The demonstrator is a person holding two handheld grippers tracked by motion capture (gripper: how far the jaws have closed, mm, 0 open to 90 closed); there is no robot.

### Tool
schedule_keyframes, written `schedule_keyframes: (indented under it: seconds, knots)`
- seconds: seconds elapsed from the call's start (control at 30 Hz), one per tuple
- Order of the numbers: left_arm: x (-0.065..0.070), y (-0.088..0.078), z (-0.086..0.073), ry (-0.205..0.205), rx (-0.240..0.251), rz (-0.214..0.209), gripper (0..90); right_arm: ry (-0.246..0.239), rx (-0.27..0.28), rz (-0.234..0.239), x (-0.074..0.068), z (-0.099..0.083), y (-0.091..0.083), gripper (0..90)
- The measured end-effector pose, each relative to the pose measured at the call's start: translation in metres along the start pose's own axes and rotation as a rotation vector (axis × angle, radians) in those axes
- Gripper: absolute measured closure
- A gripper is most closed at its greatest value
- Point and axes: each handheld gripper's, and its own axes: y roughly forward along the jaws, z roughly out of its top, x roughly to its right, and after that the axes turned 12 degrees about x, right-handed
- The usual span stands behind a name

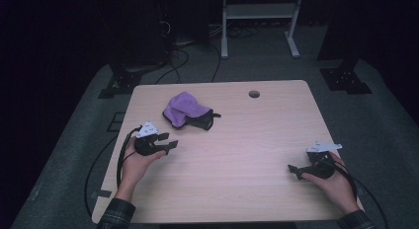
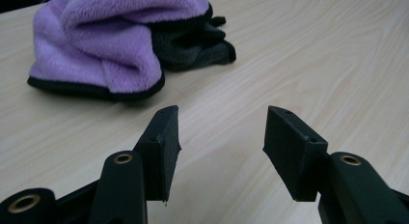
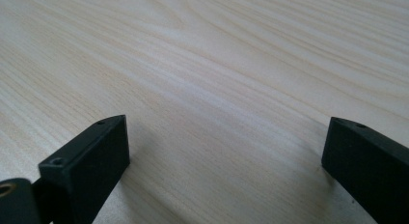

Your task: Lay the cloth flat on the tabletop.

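Purple cloth [image 1: 185,108] lies bunched near counter's [image 1: 257,140] far edge, left of centre, untouched. Left gripper [image 1: 170,142] aims at it, jaws parted, empty. Right gripper [image 1: 292,171] idle, spread wide near right edge. Grasp not yet made.

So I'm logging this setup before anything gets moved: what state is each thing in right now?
Purple cloth: crumpled in a heap on the table, dark side partly showing, untouched.
Left gripper: open, nothing between its fingers, short of the cloth.
Right gripper: open wide, empty, low over bare wood.
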Motion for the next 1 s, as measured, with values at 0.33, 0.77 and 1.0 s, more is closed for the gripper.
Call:
schedule_keyframes:
  seconds: [0.33,0.77,1.0]
  knots:
    - [-0.01,0.02,0.017,-0.011,0.01,-0.016,45.9,-0.001,0.0,0.0,0.0,0.0,0.0,2.1]
    - [-0.025,0.054,0.043,0.009,-0.004,0.005,46.5,-0.001,0.001,0.0,0.0,0.0,0.0,2.1]
    - [-0.026,0.069,0.054,0.03,0.004,0.008,46.2,-0.001,0.001,0.0,0.0,0.0,0.0,2.1]
